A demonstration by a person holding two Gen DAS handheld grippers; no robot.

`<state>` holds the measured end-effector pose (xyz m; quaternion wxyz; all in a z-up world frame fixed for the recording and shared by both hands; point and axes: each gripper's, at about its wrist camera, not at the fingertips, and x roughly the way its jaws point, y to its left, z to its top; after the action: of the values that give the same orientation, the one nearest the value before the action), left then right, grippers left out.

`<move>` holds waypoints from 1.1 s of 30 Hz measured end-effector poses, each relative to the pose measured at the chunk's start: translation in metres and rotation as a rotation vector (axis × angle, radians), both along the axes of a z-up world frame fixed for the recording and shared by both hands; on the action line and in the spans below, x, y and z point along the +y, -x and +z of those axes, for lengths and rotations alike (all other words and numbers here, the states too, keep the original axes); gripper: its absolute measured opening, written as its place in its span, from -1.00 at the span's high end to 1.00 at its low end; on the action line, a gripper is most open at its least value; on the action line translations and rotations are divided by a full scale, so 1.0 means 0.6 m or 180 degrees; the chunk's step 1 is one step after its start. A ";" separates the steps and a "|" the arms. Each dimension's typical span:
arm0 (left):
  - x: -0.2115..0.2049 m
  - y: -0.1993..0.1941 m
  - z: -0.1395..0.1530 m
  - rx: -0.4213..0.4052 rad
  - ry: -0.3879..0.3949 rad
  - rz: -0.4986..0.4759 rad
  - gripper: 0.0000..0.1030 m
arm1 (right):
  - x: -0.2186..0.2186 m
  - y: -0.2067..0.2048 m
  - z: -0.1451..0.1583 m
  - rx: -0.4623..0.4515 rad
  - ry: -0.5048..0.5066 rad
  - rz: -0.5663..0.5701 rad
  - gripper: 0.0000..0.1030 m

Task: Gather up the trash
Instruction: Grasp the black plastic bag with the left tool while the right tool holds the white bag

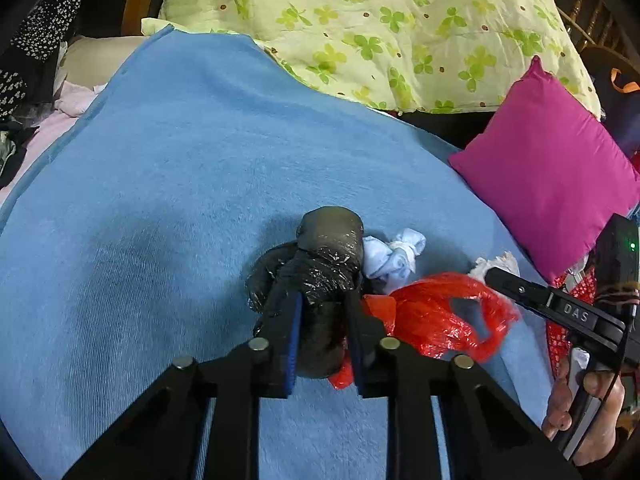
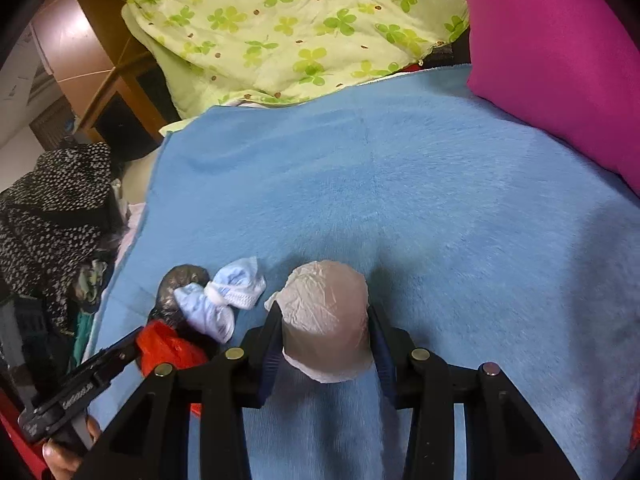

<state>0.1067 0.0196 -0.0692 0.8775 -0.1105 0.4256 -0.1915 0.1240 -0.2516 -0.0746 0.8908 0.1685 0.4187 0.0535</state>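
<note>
The left gripper (image 1: 322,316) has its jaws clamped on a lumpy black plastic bag (image 1: 320,276), pinched near its lower half so the bulk bulges out ahead of the fingers. The right gripper (image 2: 326,340) is squeezed around a pale crumpled paper cup (image 2: 326,312), one finger on each side of its wall, which keeps the soft thing from slipping out. Both pieces of trash sit low over the blue blanket (image 1: 160,200) on the bed; whether they rest on it or are just lifted is hard to say. Between the two grippers lie a knotted white-and-blue cloth (image 1: 394,260) and a red plastic bag (image 1: 440,316) (its mouth gaping open), touching each other. I judge the red bag is spread there to receive the trash, so both held items likely go into it next. A pink pillow (image 1: 556,172) sits well off to the right
</note>
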 end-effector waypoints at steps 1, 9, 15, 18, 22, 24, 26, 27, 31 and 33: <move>0.000 0.006 0.002 0.0004 0.0000 -0.0019 0.77 | -0.002 0.013 0.005 0.0001 -0.0025 0.0028 0.16; -0.018 0.084 0.003 0.0260 0.0035 -0.0232 0.78 | -0.009 0.091 0.001 0.0243 -0.0135 0.0219 0.10; 0.003 0.095 0.032 -0.0021 -0.0023 0.0012 0.35 | -0.020 0.130 -0.006 0.0295 -0.0190 0.0281 -0.29; 0.019 0.082 0.038 -0.0141 -0.0046 0.0264 -0.37 | -0.031 0.136 -0.001 0.0226 -0.0249 0.0231 -0.38; 0.026 0.040 0.033 -0.0150 0.0044 0.0342 -0.37 | -0.041 0.134 0.006 0.0150 -0.0239 0.0181 -0.40; 0.018 0.016 0.027 -0.0138 0.0011 0.0348 -0.37 | -0.043 0.131 0.004 0.0172 -0.0237 0.0174 -0.42; 0.016 0.005 0.020 -0.0127 -0.0043 0.0349 -0.37 | -0.039 0.129 0.002 0.0191 -0.0223 0.0237 -0.42; 0.013 -0.006 0.016 -0.0106 -0.0064 0.0351 -0.37 | -0.040 0.129 0.002 0.0191 -0.0208 0.0266 -0.42; 0.009 -0.027 0.000 0.0064 0.0028 0.0307 -0.37 | -0.031 0.127 -0.002 0.0214 -0.0126 0.0355 -0.42; 0.002 -0.035 -0.008 0.0137 0.0029 0.0300 -0.37 | -0.030 0.126 -0.005 0.0231 -0.0140 0.0373 -0.42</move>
<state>0.1280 0.0206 -0.0740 0.8756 -0.1386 0.4379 -0.1495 0.0483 -0.2699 -0.0778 0.8664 0.1651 0.4586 0.1087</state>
